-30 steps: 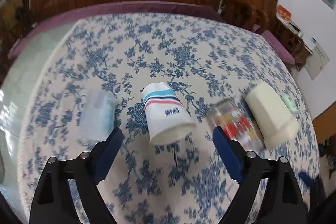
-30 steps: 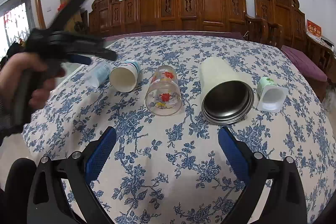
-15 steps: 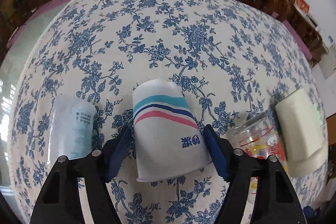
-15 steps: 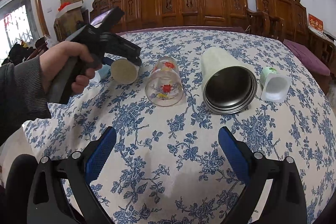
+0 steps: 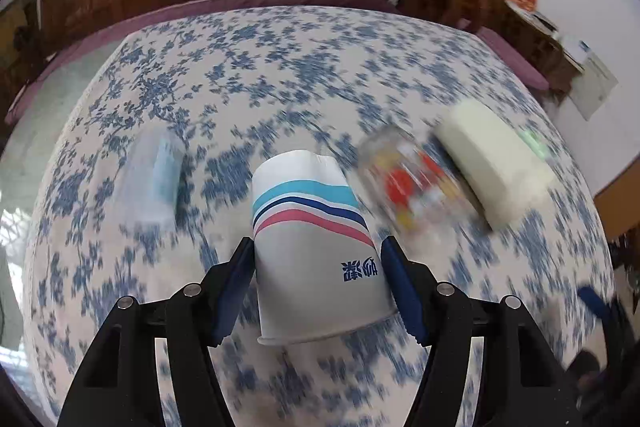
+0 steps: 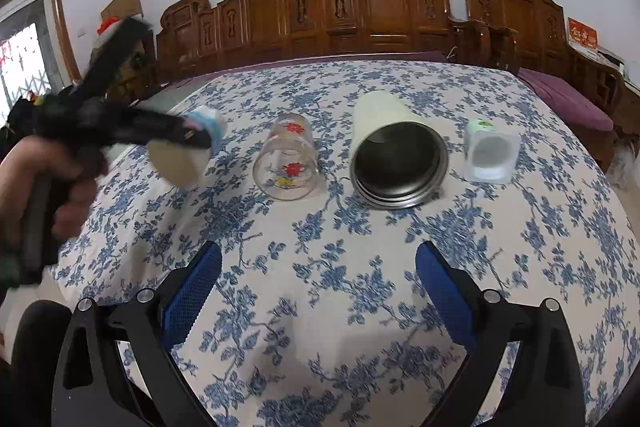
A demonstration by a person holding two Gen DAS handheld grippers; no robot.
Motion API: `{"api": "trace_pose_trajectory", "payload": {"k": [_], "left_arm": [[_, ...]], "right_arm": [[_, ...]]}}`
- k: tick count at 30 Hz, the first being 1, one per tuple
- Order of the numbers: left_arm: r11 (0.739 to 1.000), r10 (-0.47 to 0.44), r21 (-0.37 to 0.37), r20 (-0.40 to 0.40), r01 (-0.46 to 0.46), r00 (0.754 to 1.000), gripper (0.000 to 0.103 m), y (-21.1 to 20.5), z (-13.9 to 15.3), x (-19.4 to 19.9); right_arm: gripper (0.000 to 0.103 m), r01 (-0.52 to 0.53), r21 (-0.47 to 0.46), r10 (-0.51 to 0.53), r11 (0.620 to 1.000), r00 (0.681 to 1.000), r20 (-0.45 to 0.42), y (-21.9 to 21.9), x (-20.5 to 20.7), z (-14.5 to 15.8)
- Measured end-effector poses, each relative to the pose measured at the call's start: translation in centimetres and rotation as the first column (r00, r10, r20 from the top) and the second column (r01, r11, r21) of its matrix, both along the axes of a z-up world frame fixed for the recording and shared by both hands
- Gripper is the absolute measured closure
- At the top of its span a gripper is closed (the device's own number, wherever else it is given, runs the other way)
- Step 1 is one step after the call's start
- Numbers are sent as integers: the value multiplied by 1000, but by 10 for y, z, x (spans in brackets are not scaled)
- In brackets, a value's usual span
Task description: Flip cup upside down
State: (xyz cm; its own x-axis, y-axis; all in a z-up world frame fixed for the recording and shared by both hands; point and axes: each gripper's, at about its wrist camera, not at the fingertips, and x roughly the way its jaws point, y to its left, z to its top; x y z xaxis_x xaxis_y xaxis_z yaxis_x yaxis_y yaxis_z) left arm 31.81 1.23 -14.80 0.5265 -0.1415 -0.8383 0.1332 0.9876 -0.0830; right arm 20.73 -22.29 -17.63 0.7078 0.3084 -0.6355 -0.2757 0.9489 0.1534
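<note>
Floral tablecloth (image 6: pixel 320 307) (blue on white) fronts carved wooden chairs (image 6: pixel 380 3).

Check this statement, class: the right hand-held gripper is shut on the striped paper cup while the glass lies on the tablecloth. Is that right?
Wrong side. The left hand-held gripper is shut on the striped paper cup, as the left wrist view shows. The right hand-held gripper is open and holds nothing. The glass does lie on the tablecloth.

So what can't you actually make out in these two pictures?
- Left wrist view: the glass cup and plastic bottle are motion-blurred; their prints are unreadable.
- Left wrist view: the striped paper cup hides its own opening.
- Right wrist view: the left claw and hand are smeared, covering that cup's stripes.
- The bottle is hidden there.
</note>
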Motion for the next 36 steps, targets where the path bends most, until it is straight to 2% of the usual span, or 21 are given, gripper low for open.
{"api": "trace_pose_trajectory", "payload": {"k": [5,11,22,23,25,31,33,36], "left_arm": [[999,-31,-31,24,32,999,41,-14,-6,-44],[997,-71,-25,33,72,997,41,-35,-17,-79],[995,-98,-3,24,98,995,38,-57,-34,-94],[996,-94,-4,24,94,995,31,-55,-32,-94],[997,-83,0,52,83,995,23,-51,-25,-96],[999,-40,20,135,38,990,20,-32,-2,-111],[1000,-19,23,166,15,986,19,-22,5,-117],[999,27,32,216,-35,976,16,-5,14,-126]], "right_arm": [[5,23,1,-23,1000,1000,-10,-10,-5,-4],[5,54,1,-54,999,999,-9,-23,-4,-4],[5,74,-28,-74,997,997,-31,-30,2,-15],[5,75,-27,-75,997,997,-33,-30,2,-16],[5,77,-25,-78,997,996,-38,-30,4,-15],[5,68,-25,-69,997,997,-24,-24,4,-3],[12,52,-19,-52,998,998,-24,-20,3,2],[14,35,-27,-36,999,999,-26,-12,1,8]]}}
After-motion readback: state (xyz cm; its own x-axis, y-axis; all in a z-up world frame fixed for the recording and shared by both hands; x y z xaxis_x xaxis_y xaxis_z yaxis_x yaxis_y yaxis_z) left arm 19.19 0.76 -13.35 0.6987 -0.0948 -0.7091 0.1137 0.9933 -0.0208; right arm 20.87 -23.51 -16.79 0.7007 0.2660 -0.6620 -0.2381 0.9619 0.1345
